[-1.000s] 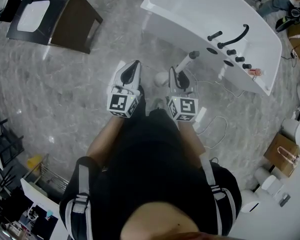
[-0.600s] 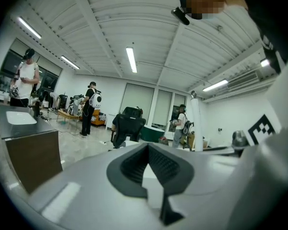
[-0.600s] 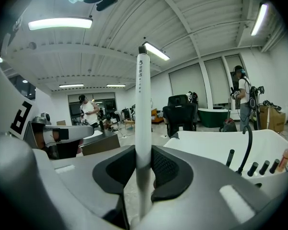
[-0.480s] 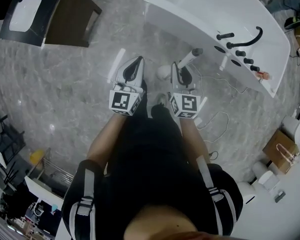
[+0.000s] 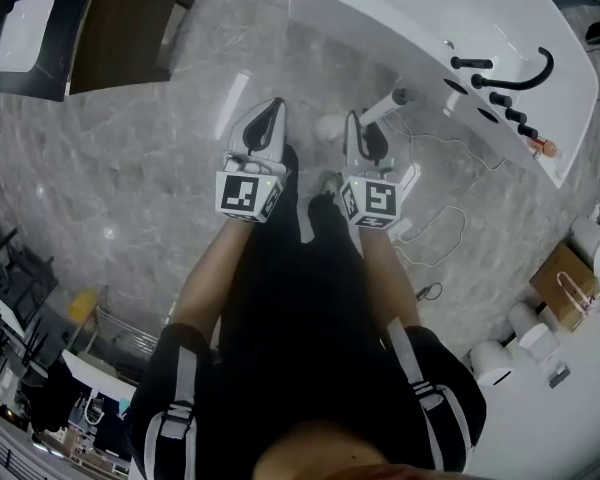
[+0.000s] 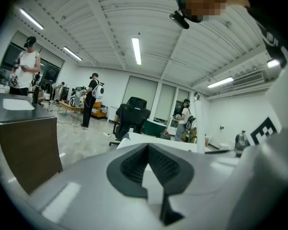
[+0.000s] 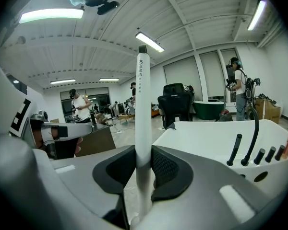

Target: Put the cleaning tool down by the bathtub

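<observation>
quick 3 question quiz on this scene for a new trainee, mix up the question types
1. Multiple choice: what is the right gripper closed on?
A) the white handle of the cleaning tool
B) a cardboard box
C) nothing
2. True or false: the bathtub has black tap fittings on its rim.
3. Fill in: in the head view, the white cable lies loose on the ___.

Key: 1 A. 2 true. 3 floor.
</observation>
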Available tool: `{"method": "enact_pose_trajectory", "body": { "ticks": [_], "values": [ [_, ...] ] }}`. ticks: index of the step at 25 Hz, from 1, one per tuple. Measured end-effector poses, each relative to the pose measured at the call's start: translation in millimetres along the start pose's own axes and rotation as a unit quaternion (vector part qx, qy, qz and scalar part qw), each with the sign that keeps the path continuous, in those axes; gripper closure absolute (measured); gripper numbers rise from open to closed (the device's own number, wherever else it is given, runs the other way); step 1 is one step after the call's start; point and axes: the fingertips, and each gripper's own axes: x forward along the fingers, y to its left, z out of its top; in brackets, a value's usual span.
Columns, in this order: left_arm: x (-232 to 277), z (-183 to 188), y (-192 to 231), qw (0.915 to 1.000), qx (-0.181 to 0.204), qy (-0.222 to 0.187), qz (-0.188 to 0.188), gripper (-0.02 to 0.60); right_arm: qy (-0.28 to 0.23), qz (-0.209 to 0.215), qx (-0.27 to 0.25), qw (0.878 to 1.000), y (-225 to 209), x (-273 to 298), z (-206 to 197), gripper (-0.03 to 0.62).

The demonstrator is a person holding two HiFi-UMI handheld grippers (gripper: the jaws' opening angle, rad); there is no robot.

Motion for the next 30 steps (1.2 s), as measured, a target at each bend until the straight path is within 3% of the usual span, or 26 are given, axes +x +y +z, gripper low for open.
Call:
{"method": "enact_pose_trajectory", "body": {
  "ticks": [15,30],
  "values": [
    [49,-75,48,0.9997,-0.007,0.023,-0.001,0.574,0.027,-0.018,0.01,0.999,-9,78,-75,0.503],
    [99,-145,103,0.999,-0.008,0.043,-0.004,0.574,0.084,-0.056,0.022,0.995,-32,167,-178,0.505]
  ]
}}
